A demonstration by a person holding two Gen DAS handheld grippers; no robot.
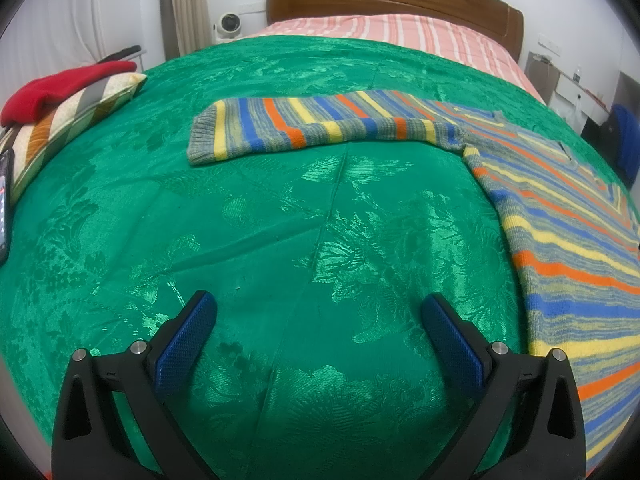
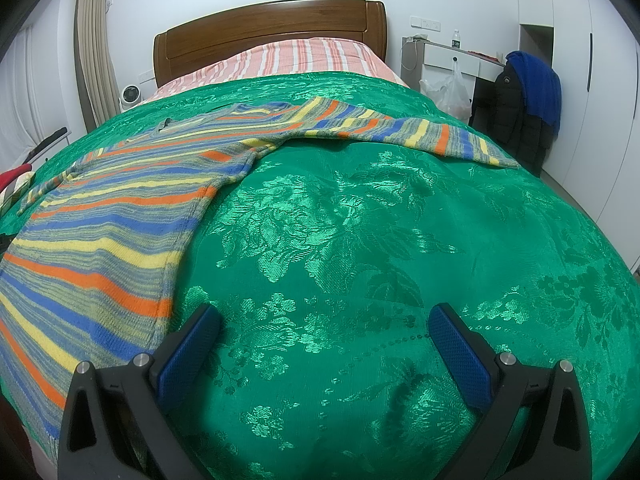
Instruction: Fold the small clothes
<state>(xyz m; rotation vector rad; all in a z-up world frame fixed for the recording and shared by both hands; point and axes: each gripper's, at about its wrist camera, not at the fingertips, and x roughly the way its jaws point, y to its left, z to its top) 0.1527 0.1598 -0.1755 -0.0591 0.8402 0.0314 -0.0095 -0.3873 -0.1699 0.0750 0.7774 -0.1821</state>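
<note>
Both the left gripper [image 1: 318, 312] and right gripper [image 2: 324, 324] gape wide, empty, above the green bedspread [image 1: 280, 220]. Between them lies the striped knit sweater [image 2: 120, 216], sleeves spread; soft, floppy, best pinched at a cuff [image 1: 202, 136] or hem.

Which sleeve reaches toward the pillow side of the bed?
The left sleeve, seen by the left gripper; its grey cuff points at the striped pillow.

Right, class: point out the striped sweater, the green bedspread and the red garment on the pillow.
striped sweater [image 1: 560, 216], left wrist view, on its body panel.
green bedspread [image 2: 360, 240], right wrist view, on bare floral fabric mid-bed.
red garment [image 1: 60, 88], left wrist view, on its middle, atop the striped pillow.
</note>
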